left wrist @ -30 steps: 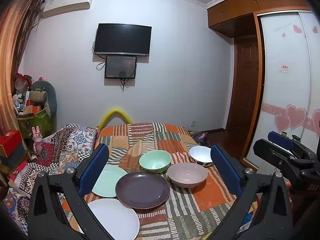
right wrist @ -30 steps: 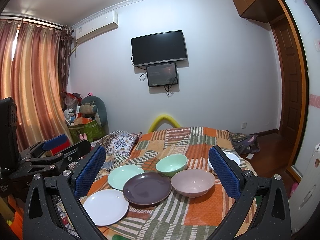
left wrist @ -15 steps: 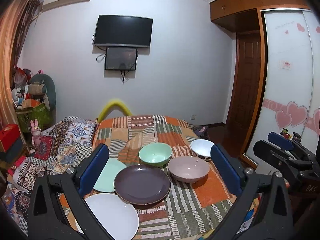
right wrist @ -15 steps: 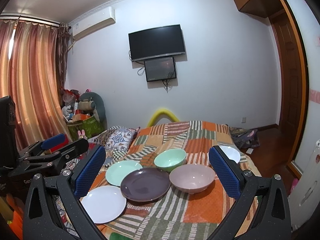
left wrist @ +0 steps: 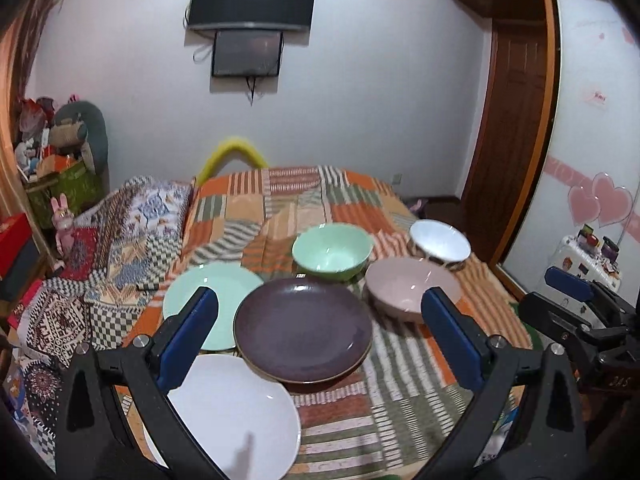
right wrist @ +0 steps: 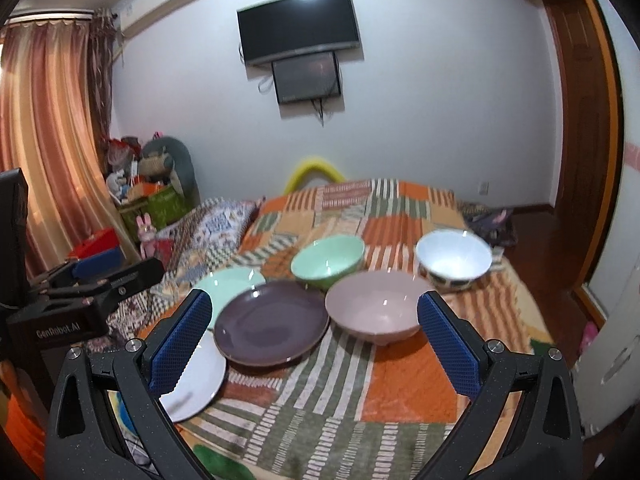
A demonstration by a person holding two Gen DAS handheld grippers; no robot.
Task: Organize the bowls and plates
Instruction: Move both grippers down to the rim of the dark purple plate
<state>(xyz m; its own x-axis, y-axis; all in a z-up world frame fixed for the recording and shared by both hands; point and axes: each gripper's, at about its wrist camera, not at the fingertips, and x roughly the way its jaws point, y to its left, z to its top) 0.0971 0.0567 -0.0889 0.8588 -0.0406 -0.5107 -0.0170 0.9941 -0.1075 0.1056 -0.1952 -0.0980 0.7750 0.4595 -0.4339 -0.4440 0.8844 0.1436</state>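
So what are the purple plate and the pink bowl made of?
The purple plate looks like glazed ceramic: its dark surface is glossy, with small light glints and a thin paler rim. The pink bowl also shines like glaze, though smooth melamine plastic could look the same.

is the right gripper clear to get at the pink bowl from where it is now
Probably yes. The right gripper is open and empty, and the pink bowl sits just ahead between its fingers, with only bare patchwork cloth in between. The purple plate lies close on the bowl's left, so approach from the right.
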